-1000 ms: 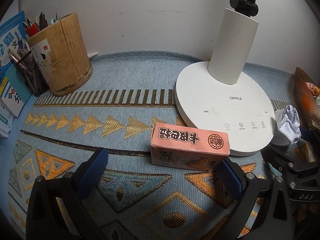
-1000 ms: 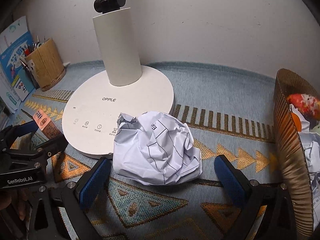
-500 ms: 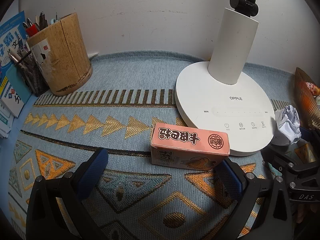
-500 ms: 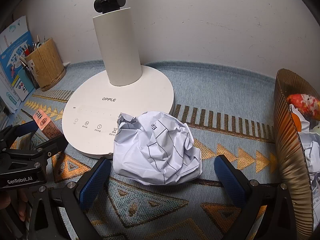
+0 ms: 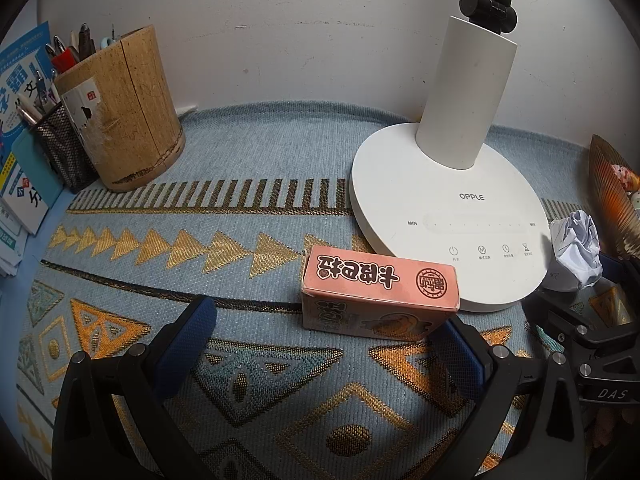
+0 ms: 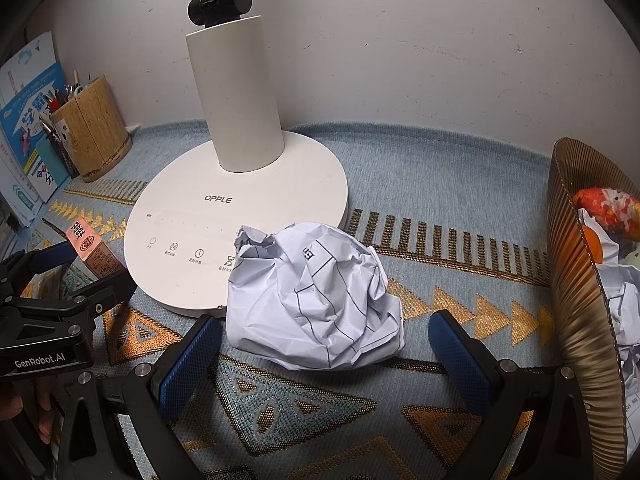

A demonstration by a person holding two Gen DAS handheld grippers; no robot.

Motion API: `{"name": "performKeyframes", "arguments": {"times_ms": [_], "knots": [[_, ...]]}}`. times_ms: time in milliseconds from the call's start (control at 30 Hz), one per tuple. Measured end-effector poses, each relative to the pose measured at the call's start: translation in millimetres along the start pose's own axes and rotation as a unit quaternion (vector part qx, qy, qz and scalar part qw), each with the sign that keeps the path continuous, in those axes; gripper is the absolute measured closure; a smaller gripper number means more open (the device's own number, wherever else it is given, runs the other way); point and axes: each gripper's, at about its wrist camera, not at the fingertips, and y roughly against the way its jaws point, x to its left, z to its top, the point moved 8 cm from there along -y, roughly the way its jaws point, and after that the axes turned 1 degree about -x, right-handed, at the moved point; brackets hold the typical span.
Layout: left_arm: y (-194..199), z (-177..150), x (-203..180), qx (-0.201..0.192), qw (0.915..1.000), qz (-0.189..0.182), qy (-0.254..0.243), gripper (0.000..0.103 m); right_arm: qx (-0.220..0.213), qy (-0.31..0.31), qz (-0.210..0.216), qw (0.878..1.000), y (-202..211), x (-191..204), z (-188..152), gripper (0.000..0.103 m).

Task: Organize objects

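Note:
A pink carton with red characters (image 5: 378, 298) lies on the patterned mat, just beyond my left gripper (image 5: 326, 338), which is open and empty; the box sits toward its right finger. It also shows in the right wrist view (image 6: 94, 254). A crumpled white paper ball (image 6: 314, 298) lies in front of my right gripper (image 6: 326, 350), which is open and empty with the ball just beyond the fingertips. The ball also shows in the left wrist view (image 5: 576, 246).
A white OPPLE lamp base (image 5: 448, 208) stands behind both objects. A wooden pen holder (image 5: 124, 108) and mesh cup (image 5: 64, 148) stand at far left beside books. A corrugated brown bin (image 6: 576, 280) holding paper and wrappers is at right.

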Motion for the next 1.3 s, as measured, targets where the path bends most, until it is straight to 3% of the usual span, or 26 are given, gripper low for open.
{"name": "performKeyframes", "arguments": {"times_ms": [133,167,200,233,333,467,500,533,633,833,1000,1100,1167,1200,1233,1300], "knots": [[0,0,0,-0.001,1.0,-0.003,0.0,0.002,-0.003,0.001,0.005,1.0,2,1,1,0.002],[4,1,0,-0.01,0.9999,-0.008,0.001,0.017,-0.006,0.005,0.009,1.0,4,3,1,0.005],[9,2,-1,-0.025,0.9996,-0.015,0.002,0.05,-0.012,0.011,0.016,1.0,7,7,1,0.014],[13,3,0,-0.033,0.9993,-0.018,0.006,0.05,-0.018,0.021,0.029,0.999,11,12,1,0.03],[14,2,3,-0.038,0.9989,-0.024,0.012,0.05,-0.029,0.052,0.05,0.997,18,27,0,0.059],[21,6,5,-0.059,0.9977,-0.025,0.024,0.05,-0.058,0.046,0.093,0.993,32,33,3,0.073],[22,6,6,-0.06,0.9974,-0.027,0.028,0.05,-0.075,0.035,0.104,0.991,38,30,6,0.092],[22,6,8,-0.06,0.9972,-0.03,0.034,0.05,-0.088,0.022,0.114,0.989,43,26,7,0.102],[20,11,16,-0.061,0.9958,-0.043,0.053,0.05,-0.095,-0.011,0.14,0.985,43,21,11,0.102],[19,11,24,-0.059,0.9944,-0.05,0.072,0.05,-0.096,-0.016,0.142,0.985,43,24,11,0.102],[29,11,31,-0.084,0.9915,-0.055,0.083,0.05,-0.114,-0.001,0.132,0.985,50,28,11,0.102],[36,11,44,-0.088,0.9943,-0.005,0.06,0.05,-0.126,-0.004,0.169,0.978,58,40,15,0.096],[43,12,57,-0.094,0.9931,0.014,0.069,0.05,-0.109,0.0,0.198,0.974,57,60,20,0.071],[46,13,65,-0.096,0.9919,0.012,0.083,0.05,-0.101,0.011,0.201,0.974,57,72,22,0.036],[48,14,78,-0.099,0.9902,0.007,0.099,0.05,-0.104,0.03,0.196,0.975,58,85,25,0.008],[52,12,99,-0.102,0.9868,0.011,0.126,0.05,-0.141,0.072,0.166,0.973,63,110,37,0.0]]}}
